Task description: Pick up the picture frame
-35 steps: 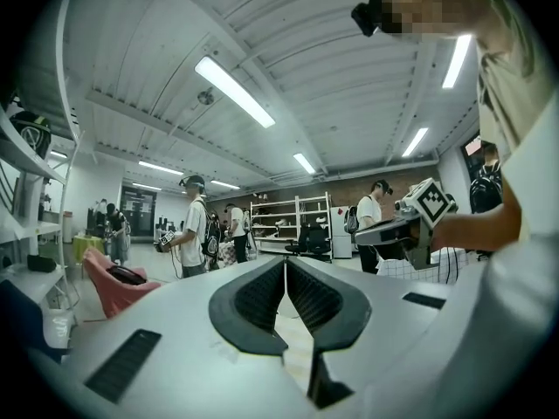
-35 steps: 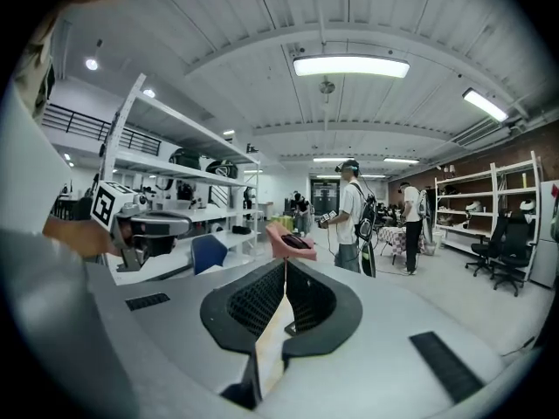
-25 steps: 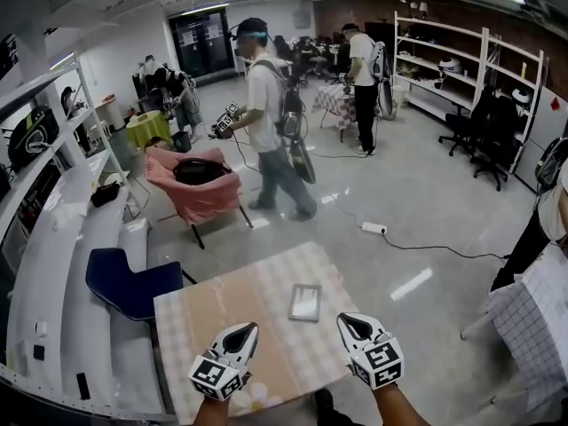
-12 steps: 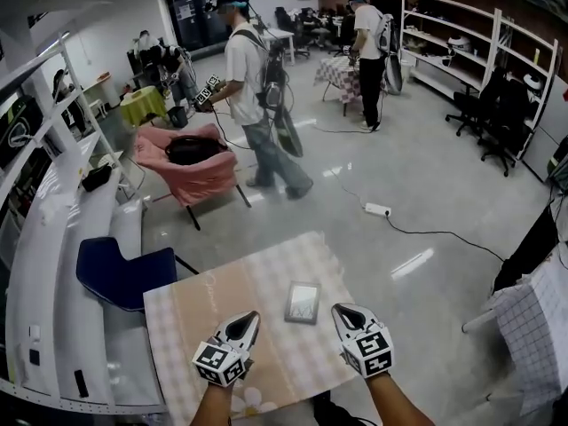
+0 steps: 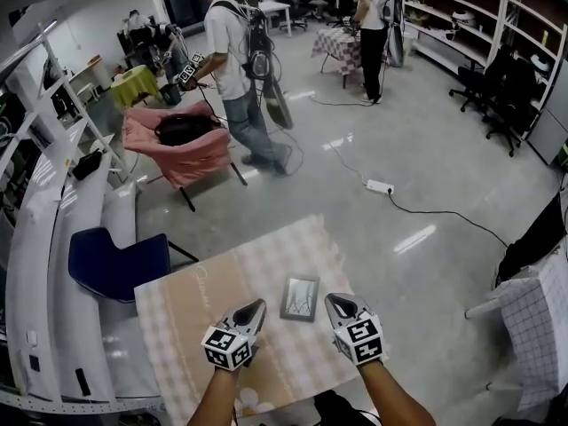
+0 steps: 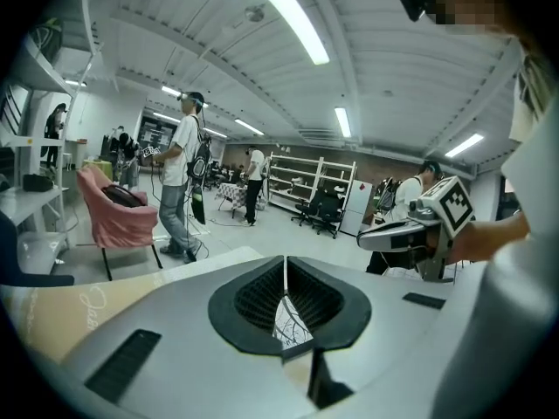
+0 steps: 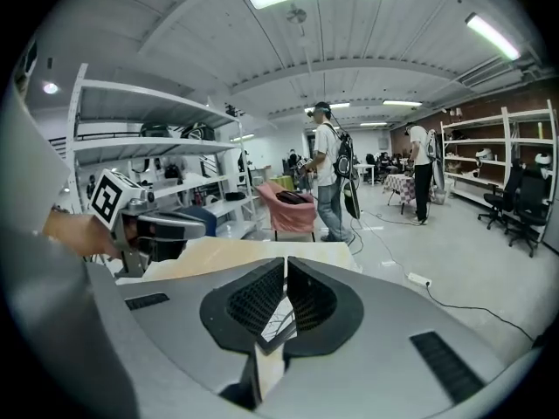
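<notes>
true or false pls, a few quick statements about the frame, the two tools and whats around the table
1. The picture frame lies flat on the table, between the tips of the left tool and the right tool. True.
2. The left tool is shut on the picture frame. False: its jaws are together on nothing, and the frame lies on the table apart from it.
3. The right tool's jaws are wide apart. False: they are together, with nothing held.
4. A pink chair with a dark thing on its seat stands on the floor beyond the table. True.
</notes>
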`<control>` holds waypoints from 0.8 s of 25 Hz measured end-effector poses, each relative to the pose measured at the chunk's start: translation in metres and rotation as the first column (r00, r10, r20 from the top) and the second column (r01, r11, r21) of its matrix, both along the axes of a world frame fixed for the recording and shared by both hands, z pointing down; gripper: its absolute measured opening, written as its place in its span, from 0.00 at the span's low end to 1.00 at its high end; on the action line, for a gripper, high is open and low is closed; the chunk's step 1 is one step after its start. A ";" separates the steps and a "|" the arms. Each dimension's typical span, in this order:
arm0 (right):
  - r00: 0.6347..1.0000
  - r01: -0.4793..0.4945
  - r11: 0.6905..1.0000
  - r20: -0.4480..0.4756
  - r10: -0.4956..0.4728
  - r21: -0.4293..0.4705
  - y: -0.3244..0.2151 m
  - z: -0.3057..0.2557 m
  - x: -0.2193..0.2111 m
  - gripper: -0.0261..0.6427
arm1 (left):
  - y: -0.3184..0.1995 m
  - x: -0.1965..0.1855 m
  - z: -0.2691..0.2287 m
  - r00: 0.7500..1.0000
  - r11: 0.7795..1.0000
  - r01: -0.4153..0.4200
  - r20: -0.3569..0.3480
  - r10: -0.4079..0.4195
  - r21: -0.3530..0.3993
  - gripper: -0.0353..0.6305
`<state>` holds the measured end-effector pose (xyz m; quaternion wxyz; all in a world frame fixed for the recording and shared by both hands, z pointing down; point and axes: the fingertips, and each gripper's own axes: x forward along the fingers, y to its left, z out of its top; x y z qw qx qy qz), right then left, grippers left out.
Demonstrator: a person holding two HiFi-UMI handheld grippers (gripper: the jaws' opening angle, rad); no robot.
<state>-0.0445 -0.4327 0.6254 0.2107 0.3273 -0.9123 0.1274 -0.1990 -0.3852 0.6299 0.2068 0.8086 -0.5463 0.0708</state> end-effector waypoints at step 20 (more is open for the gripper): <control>0.999 0.006 0.966 -0.032 -0.014 -0.257 -0.032 0.132 -0.026 0.08 | -0.052 0.009 0.134 0.999 0.962 -0.018 -0.039 0.007 -0.271 0.09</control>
